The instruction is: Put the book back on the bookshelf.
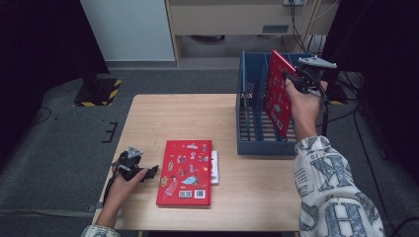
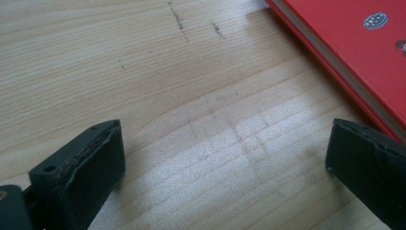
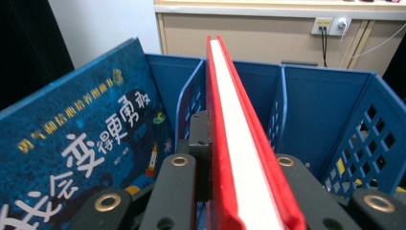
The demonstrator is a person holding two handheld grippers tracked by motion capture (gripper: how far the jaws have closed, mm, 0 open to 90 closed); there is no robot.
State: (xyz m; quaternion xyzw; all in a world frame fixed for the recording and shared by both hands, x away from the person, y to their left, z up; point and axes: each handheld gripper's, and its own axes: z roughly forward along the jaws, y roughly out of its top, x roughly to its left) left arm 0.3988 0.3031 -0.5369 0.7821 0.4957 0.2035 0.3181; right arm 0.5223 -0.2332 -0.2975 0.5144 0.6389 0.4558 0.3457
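A red picture book (image 1: 185,173) lies flat on the wooden table (image 1: 163,118), on top of a white book whose edge (image 1: 215,168) sticks out at its right. My left gripper (image 1: 141,173) rests on the table just left of it, open, with bare wood between its jaws and the red book's edge (image 2: 335,52) at the upper right. My right gripper (image 1: 296,81) is shut on a second red book (image 1: 276,94), held upright over the blue rack (image 1: 257,143). In the right gripper view that red book (image 3: 234,143) runs edge-on between the jaws, beside a blue book (image 3: 81,143).
The blue slotted rack (image 3: 311,105) stands at the table's right side, with dividers between its compartments. Behind the table are a dark floor, a cabinet and a wall socket (image 3: 330,24). Bare tabletop stretches across the left and back.
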